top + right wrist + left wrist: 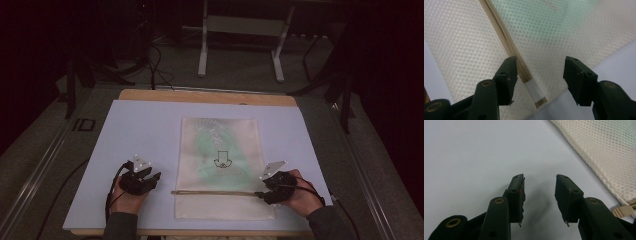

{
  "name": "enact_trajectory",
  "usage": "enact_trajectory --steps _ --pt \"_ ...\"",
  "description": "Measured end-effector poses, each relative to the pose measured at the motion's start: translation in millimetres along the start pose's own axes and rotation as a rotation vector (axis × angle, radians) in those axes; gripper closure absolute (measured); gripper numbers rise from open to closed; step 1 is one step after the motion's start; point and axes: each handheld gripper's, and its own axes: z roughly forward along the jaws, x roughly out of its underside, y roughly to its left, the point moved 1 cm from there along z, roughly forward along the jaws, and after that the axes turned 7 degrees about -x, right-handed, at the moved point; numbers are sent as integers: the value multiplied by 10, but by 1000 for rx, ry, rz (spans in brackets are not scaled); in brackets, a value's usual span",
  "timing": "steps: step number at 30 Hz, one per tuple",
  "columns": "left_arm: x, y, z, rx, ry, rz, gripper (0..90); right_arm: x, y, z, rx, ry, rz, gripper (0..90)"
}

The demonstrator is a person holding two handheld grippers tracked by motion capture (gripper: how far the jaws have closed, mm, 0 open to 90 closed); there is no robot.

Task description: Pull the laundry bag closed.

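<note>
Nearest the high view's camera are the person's two hands at the table's near edge, each carrying a gripper. Starting at the left, the left gripper (141,179) rests on the bare pale blue table (140,130), its fingers (517,192) spread wide with nothing between them; in the left gripper view the mesh bag's edge (604,152) lies off to one side, apart from the fingers, and the tan end tab of the zipper peeks in beside one of them. Moving right, the cream mesh bag (220,165) lies flat in the middle of the table, something green showing faintly through it, and its zipper (215,192) runs as a long tan line straight across the bag's near part, from left edge to right edge. At the right end of that line sits the right gripper (267,192), its fingers (507,75) apart and clamped on nothing; in the right gripper view the zipper's tail (534,91) lies between them, closer to one finger, over the mesh. Since the zipper's long axis points from one gripper to the other, and the right gripper is plainly the nearer, that hand looks best placed to pinch the zipper end, with the left still needing to cross bare table to reach the bag's edge.
</note>
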Motion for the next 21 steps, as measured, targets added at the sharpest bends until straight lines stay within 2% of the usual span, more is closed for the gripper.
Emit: enact_trajectory --steps 15,16,21 --pt "0 -19 5 12 -2 6 580 -216 88 90 -38 -8 -45 453" --pt "0 -22 8 13 -1 8 576 -261 107 112 -42 -3 -62 463" --pt "1 -25 11 14 1 9 575 -345 141 144 -56 -8 -80 469"
